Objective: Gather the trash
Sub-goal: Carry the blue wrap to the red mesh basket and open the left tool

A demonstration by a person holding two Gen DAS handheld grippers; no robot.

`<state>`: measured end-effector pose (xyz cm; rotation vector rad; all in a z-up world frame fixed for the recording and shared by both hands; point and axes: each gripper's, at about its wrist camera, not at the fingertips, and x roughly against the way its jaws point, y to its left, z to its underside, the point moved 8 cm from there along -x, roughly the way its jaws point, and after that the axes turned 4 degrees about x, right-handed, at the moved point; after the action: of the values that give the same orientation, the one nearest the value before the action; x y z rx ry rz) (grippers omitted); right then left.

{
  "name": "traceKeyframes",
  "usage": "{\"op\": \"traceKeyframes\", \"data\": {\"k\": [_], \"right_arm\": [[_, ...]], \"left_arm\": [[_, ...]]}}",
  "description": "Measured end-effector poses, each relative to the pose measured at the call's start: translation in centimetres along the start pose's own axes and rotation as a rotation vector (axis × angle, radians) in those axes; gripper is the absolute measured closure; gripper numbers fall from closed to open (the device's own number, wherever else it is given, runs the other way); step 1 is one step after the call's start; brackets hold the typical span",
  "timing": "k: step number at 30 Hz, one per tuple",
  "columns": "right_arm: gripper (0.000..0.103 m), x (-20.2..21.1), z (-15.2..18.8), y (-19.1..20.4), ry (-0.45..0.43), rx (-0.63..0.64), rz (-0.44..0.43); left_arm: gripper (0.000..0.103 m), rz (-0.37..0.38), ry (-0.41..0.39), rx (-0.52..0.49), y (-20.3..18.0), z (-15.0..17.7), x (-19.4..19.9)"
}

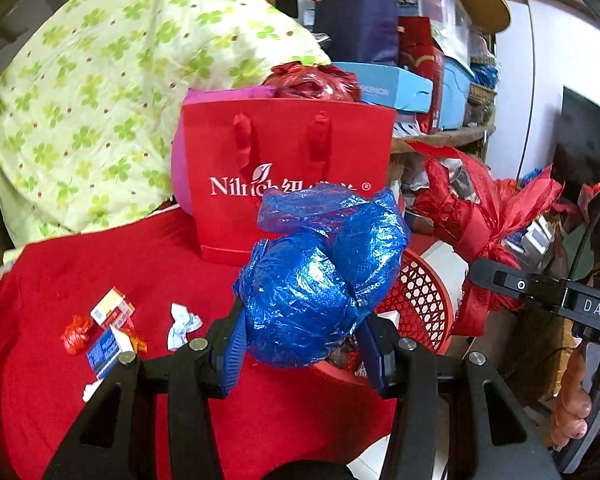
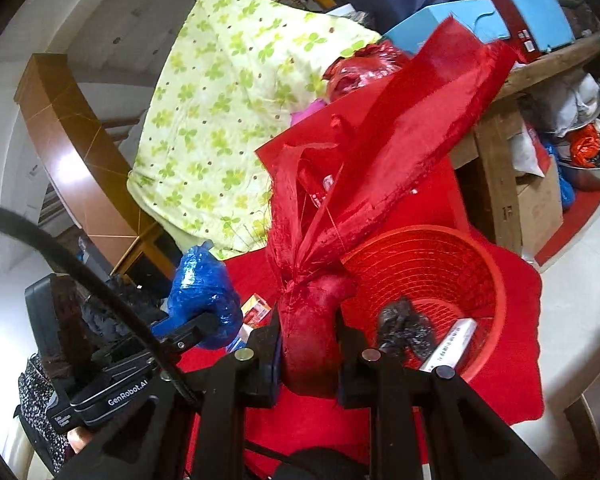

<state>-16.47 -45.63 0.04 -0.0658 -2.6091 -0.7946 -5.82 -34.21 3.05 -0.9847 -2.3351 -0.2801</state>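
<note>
So the left gripper (image 1: 300, 344) is clamping a crumpled blue plastic bag (image 1: 320, 276) between its fingers, and the wad is bulging up and forward past the fingertips, so I'm guessing it's getting squeezed low down to keep the loose plastic from slipping. The right gripper (image 2: 308, 352) is pinching the knotted neck of a red mesh bag (image 2: 340, 216), fingers closed right down on it, with the frayed red flaps fanning upward beyond the fingertips. Grabbing the knot makes sense to me since the rest is too floppy to hold. Just ahead and to the right of the right fingers, the red basket (image 2: 488, 264) is sitting on the red cloth (image 1: 100, 264) with a dark scrunched lump and a white tube already lying in it, so it's looking like both bags are heading there. Off to the left of the left fingers, a few scraps are still lying on the cloth: small cartons (image 1: 110, 312), a white wrapper (image 1: 182, 324) and a red twist of plastic (image 1: 75, 334). Straight beyond the left fingertips a red gift bag (image 1: 284, 152) is standing upright, probably just clutter.
</note>
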Motion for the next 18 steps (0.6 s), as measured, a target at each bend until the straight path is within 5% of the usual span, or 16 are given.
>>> {"op": "traceKeyframes", "data": {"k": [18], "right_arm": [[0.08,-2.5,0.8,-5.4,0.046,-0.117,0.056]], "left_arm": [[0.046,-0.015,0.023,-0.092,-3.4,-0.3,-5.6]]}}
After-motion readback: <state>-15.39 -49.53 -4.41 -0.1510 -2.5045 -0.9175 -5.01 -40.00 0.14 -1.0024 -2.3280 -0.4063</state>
